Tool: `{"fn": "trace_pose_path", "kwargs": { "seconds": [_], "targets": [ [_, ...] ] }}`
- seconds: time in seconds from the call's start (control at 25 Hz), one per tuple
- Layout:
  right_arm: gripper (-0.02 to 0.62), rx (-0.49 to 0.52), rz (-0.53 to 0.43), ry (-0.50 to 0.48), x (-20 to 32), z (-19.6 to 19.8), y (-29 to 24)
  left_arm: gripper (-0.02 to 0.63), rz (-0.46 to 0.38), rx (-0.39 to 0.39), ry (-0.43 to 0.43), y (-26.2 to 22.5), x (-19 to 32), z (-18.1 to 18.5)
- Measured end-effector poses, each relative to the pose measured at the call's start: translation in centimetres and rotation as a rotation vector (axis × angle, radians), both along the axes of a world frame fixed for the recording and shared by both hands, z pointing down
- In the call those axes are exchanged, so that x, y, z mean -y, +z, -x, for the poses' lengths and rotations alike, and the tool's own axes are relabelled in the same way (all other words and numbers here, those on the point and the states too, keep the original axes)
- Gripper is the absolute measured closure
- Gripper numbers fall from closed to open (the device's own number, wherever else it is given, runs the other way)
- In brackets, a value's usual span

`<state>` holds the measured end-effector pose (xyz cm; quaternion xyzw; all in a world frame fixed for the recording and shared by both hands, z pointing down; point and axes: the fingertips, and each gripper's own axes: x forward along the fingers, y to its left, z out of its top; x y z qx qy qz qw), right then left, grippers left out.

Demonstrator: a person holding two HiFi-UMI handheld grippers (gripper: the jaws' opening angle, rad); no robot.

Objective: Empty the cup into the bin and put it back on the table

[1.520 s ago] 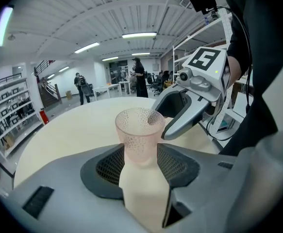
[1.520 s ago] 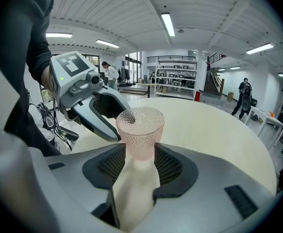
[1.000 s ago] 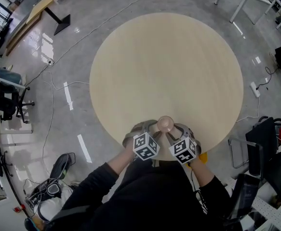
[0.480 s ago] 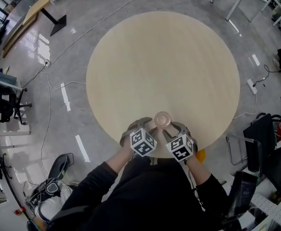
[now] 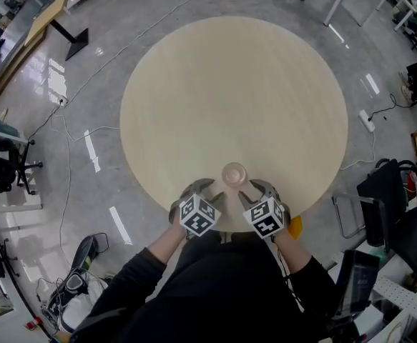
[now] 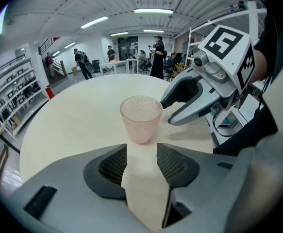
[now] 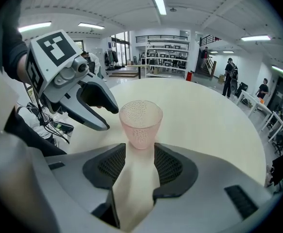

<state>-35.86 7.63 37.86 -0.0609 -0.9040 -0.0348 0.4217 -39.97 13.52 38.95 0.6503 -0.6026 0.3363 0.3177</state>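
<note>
Staying put, the left tongs (image 5: 207,186) and right tongs (image 5: 254,187) are hanging open, empty; the cup (image 5: 233,173) (just ahead, between them) is still waiting ungripped.

Steep overhead head view; two close, opposed tool views, shared cup (image 5: 234,174).

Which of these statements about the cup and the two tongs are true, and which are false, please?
1. The pink cup stands upright on the round table. True.
2. The left tongs are clamped on the cup. False: they are open, and the cup stands just ahead of them, untouched.
3. The cup sits at the table's centre. False: it stands near the table's edge, by the tongs.
4. The right tongs are open and hold nothing. True.
</note>
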Motion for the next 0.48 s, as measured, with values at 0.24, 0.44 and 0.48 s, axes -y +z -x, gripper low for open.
{"fn": "trace_pose_path", "kwargs": {
  "seconds": [0.24, 0.44, 0.48],
  "targets": [
    [0.403, 0.023, 0.02, 0.04, 0.6, -0.5, -1.1, 0.402, -0.067, -0.097, -0.046, -2.5, -0.4, -1.0],
    [0.475, 0.088, 0.051, 0.105, 1.6, -1.2, -3.8, 0.416, -0.206, -0.175, -0.07, -7.1, 0.5, -1.8],
    [0.513, 0.11, 0.058, 0.124, 1.9, -1.3, -4.5, 0.429, -0.237, -0.178, -0.067, -8.1, 0.7, -1.9]
  ]
}}
